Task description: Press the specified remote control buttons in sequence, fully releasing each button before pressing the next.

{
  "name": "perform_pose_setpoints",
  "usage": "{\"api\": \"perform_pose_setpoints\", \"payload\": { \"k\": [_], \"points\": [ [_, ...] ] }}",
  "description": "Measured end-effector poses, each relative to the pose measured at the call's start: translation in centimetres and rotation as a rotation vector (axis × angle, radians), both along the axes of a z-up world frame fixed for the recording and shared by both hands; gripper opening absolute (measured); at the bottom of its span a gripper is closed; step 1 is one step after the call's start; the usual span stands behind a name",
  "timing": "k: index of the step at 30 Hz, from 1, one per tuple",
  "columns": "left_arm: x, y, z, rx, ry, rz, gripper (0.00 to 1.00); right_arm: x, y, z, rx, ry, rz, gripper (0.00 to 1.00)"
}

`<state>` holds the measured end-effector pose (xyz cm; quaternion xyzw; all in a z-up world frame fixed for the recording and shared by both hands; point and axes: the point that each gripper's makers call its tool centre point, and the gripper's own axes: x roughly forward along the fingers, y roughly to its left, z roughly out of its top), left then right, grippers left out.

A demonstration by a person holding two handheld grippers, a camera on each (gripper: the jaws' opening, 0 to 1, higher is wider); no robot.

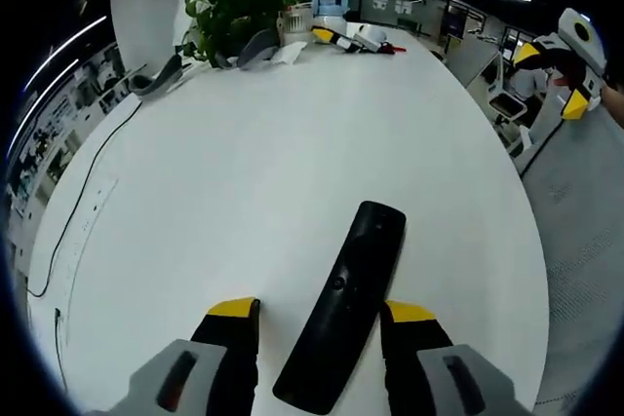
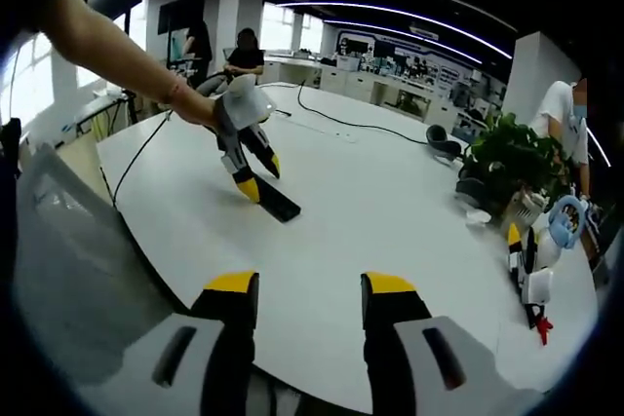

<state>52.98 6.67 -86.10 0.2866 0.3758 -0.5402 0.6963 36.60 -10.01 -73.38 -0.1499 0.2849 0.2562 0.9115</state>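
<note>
A long black remote control (image 1: 343, 304) lies flat on the white table (image 1: 244, 192), running away from me between the jaws of my left gripper (image 1: 322, 311). That gripper is open, its yellow-tipped jaws standing either side of the remote, which lies nearer the right jaw. In the right gripper view a person's hand holds the left gripper (image 2: 260, 178) tilted down over the remote (image 2: 279, 205). My right gripper (image 2: 302, 289) is open with nothing between its jaws, held back past the table's near edge, well apart from the remote. It also appears off the table's side as the right gripper (image 1: 552, 77).
A potted plant (image 1: 239, 7) and several small items, including spare yellow-tipped grippers (image 1: 341, 38), stand at the table's far end. A black cable (image 1: 83, 192) runs along the left edge. Seated people and desks fill the room behind (image 2: 244, 51).
</note>
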Motion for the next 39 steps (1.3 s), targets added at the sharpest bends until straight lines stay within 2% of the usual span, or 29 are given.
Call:
{"api": "perform_pose_setpoints", "payload": {
  "k": [11,23,39],
  "points": [
    [-0.9,-0.3,0.1,-0.027,-0.011,-0.037,0.3,-0.1,0.2,0.0,0.002,0.004,0.012,0.36],
    [-1.0,-0.3,0.2,-0.027,-0.012,-0.011,0.29,-0.2,0.4,-0.1,0.0,0.008,0.024,0.35],
    [-3.3,1.2,0.1,-0.044,-0.002,0.01,0.26,-0.3,0.8,-0.3,-0.019,0.016,0.052,0.36]
  ]
}}
